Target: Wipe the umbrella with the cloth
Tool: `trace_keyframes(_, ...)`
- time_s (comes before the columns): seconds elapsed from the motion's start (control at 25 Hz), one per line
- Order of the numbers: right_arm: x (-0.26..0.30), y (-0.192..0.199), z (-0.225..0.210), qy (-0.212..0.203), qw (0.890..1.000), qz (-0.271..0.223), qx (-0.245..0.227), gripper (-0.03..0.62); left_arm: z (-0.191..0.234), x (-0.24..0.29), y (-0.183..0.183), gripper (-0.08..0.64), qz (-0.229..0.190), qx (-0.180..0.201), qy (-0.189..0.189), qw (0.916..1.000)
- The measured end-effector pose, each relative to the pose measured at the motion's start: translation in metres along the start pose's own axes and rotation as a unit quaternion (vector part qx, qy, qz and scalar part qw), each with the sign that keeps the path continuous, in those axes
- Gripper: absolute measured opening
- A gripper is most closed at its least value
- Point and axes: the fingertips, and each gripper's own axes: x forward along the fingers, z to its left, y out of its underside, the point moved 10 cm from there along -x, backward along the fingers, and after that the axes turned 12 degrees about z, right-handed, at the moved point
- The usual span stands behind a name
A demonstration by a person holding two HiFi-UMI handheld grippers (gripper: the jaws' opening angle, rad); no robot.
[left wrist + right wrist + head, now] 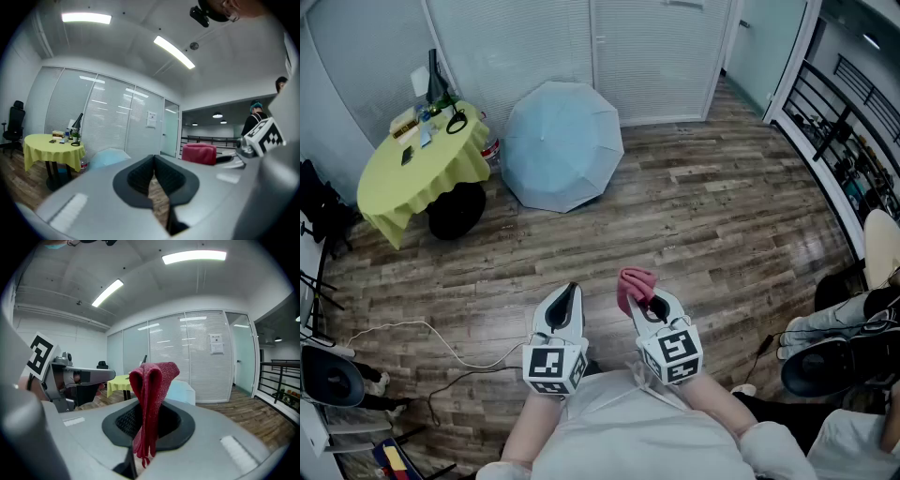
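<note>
While the right gripper (149, 423) is held low in front of the person, its jaws are clamped on the cloth (151, 394). The cloth is red, folded over, and stands up above the jaw tips, with a short end hanging below the pads. The left gripper (153, 165) is held just beside the right one; its jaws are closed tip to tip with nothing between them. The umbrella (562, 144) is open and light blue. It rests on the wooden floor (703, 216) with its canopy facing the person, well apart from both grippers. It stands just beside a round table (398, 187) with a yellow cover, near the blinds (647, 56).
</note>
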Motion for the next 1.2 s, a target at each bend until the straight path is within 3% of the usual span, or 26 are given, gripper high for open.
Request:
trace_keyframes(0.28, 0.004, 0.0, -0.006, -0.001, 1.0, 0.006, -0.002, 0.051, -0.001, 0.007, 0.001, 0.008, 0.004, -0.002, 0.0, 1.0)
trace_keyframes(0.68, 0.028, 0.007, -0.015, 0.008, 0.999, 0.033, 0.041, 0.051, 0.014, 0.023, 0.013, 0.008, 0.033, -0.01, 0.004, 0.9994)
trace_keyframes(1.0, 0.101, -0.016, -0.024, 0.022, 0.997, 0.047, 0.056, 0.051, 0.078, 0.082, 0.005, 0.008, 0.049, -0.008, 0.018, 0.9986)
trace_keyframes(1.2, 0.168, -0.054, -0.035, 0.037, 0.996, 0.056, 0.055, 0.052, 0.139, 0.137, -0.018, 0.008, 0.042, -0.017, 0.028, 0.9986)
